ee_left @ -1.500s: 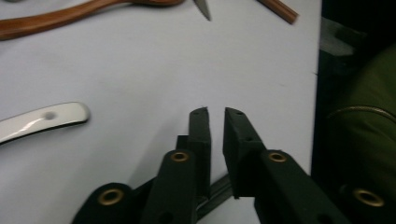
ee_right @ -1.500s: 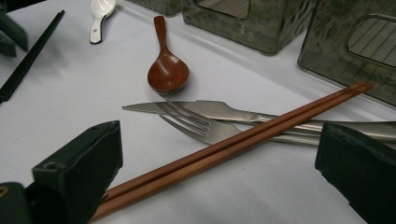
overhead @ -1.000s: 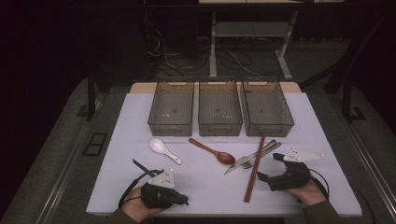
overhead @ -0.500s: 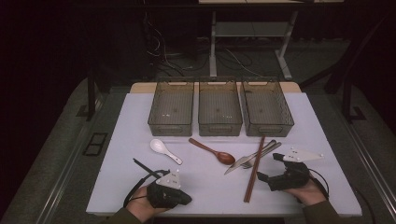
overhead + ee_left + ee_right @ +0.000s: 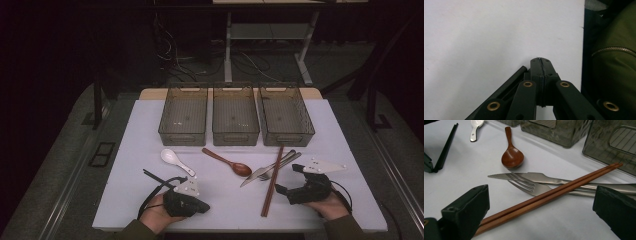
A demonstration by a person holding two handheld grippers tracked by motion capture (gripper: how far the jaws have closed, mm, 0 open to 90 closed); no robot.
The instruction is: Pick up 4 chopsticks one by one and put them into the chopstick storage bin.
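- Big white table (image 5: 350,150) here, smooth and matte, with three smoky translucent plastic bins (image 5: 235,116) side by side along the far edge, all looking empty, ribbed walls and cut-out handles.
- Right gripper (image 5: 541,212) has its jaws spread wide, holding nothing, and between them lies the pair of wooden chopsticks (image 5: 554,193): long, slim, reddish-brown, lying close together and slanting across the steel.
- In the high view those chopsticks (image 5: 273,180) sit right of centre on the table, just in front of the right-hand bin, with the right gripper (image 5: 290,180) just beside their near half.
- Risk one, as I read it: the sticks rest over the fork (image 5: 529,186) and knife (image 5: 529,177), both thin, polished and slippery. A low pinch could catch a tine or drag the metal along.
- Risk two: two round-ish sticks in one grip may scissor apart, and one could roll free if the jaws close off-centre.
- Left gripper (image 5: 186,202) rests at the near table edge; its jaws (image 5: 541,72) are pressed together on nothing, over bare tabletop beside an olive sleeve (image 5: 614,65).
- Wooden spoon (image 5: 511,155), glossy dark bowl, lies well clear.
- White ceramic soup spoon (image 5: 175,161), smooth and small, sits farther left, out of harm's way.
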